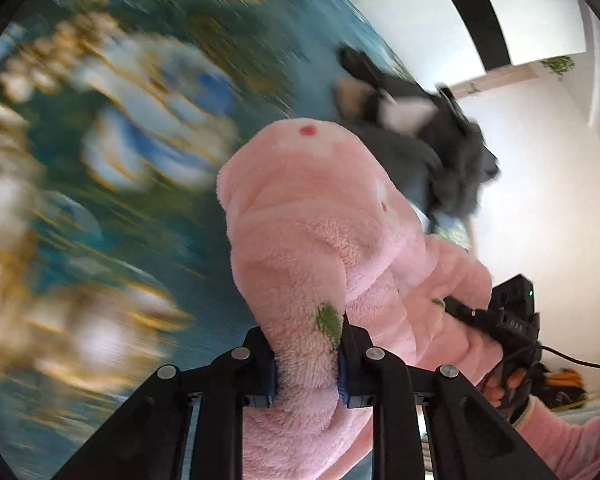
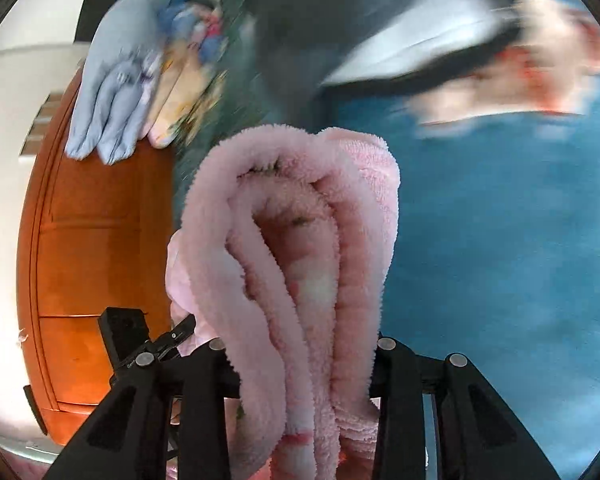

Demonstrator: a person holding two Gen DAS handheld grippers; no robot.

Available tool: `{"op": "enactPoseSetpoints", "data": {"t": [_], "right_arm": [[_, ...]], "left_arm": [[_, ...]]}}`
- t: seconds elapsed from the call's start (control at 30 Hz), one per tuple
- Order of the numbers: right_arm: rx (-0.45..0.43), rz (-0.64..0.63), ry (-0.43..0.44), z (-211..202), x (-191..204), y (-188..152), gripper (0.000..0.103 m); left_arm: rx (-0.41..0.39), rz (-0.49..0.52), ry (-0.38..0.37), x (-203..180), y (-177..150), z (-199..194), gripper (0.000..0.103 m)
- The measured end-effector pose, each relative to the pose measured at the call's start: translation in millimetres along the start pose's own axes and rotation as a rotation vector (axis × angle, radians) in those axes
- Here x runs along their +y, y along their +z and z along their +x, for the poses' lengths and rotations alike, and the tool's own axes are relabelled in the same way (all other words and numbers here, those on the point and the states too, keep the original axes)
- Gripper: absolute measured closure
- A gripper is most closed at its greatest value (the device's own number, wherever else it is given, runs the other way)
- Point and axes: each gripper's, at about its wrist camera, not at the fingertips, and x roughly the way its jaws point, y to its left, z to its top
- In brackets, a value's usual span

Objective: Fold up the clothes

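A fluffy pink fleece garment (image 1: 320, 224) with small red and green spots is held up over a teal patterned bedspread (image 1: 112, 184). My left gripper (image 1: 307, 360) is shut on one bunched edge of it. In the left wrist view my right gripper (image 1: 460, 312) shows at the right, gripping the same garment, with a hand (image 1: 504, 384) on its handle. In the right wrist view my right gripper (image 2: 300, 364) is shut on several thick folds of the pink fleece garment (image 2: 296, 240). The left gripper's body (image 2: 128, 336) shows at lower left.
A dark grey garment (image 1: 432, 140) lies on the bed beyond the pink one. Light blue and yellow clothes (image 2: 140, 76) sit near an orange wooden headboard (image 2: 96, 248). A blurred grey and white garment (image 2: 400, 40) lies further on the blue bedspread (image 2: 500, 240). White walls lie behind.
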Motion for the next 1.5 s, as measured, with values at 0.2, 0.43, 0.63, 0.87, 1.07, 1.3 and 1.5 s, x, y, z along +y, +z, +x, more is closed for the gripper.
{"op": "enactPoseSetpoints", "data": {"t": [0.2,0.43,0.63,0.87,1.07,1.3,1.5], "right_arm": [[0.077,-0.141,0.073,100,68,31,0.067],[0.188,-0.181,-0.046,178,77,43,0.067],[0.193,-0.224,-0.078,169,79,44,0.059],[0.048,-0.44,-0.243,104,115,37,0.057],[0.072,-0.59,-0.151,118,156,0,0.057],[0.046,-0.638,-0.32,148,120,-15,0.063],[0.033,-0.59,-0.315,151,113,-14,0.063]], "left_arm": [[-0.088,-0.071,0.122,79,55,-49,0.08],[-0.061,-0.189,0.239,143,76,-26,0.078],[-0.094,-0.212,0.246,142,62,-38,0.068],[-0.21,-0.029,0.44,88,41,-78,0.067],[-0.163,0.074,0.44,61,21,-44,0.067],[-0.091,-0.025,0.46,117,8,-8,0.067],[-0.142,-0.065,0.463,110,2,-9,0.067]]}}
